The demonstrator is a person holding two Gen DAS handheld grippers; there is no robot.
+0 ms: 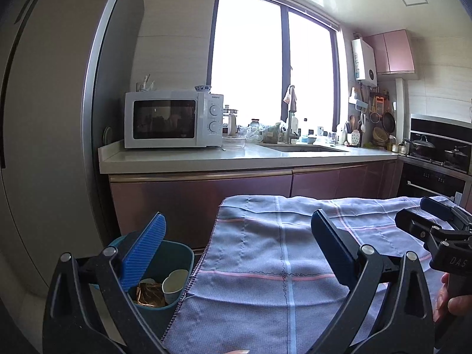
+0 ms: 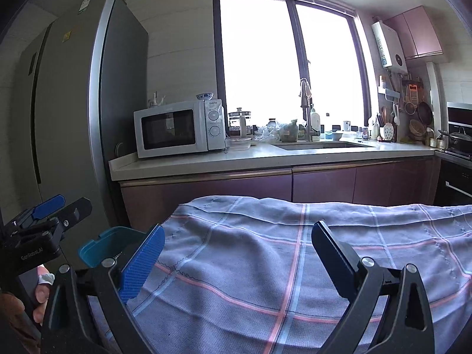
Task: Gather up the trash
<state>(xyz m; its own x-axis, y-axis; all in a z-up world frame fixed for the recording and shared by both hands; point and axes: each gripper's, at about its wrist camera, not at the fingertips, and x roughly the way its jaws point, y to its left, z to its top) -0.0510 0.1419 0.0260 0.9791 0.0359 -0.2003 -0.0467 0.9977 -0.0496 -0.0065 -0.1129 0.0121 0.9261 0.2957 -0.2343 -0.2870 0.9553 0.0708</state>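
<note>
Two grippers are held over the checked cloth [image 1: 265, 250], both spread wide and empty: the left gripper [image 1: 239, 244] near the cloth's left edge, the right gripper [image 2: 239, 253] further along it. Just left of the cloth, a teal bin [image 1: 180, 253] is seen, with a paper cup [image 1: 174, 283] and a crumpled wrapper [image 1: 149, 295] inside.

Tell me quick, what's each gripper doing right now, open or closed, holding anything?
Left gripper: open, holding nothing, over the cloth beside the bin.
Right gripper: open, holding nothing, over the cloth.
</note>
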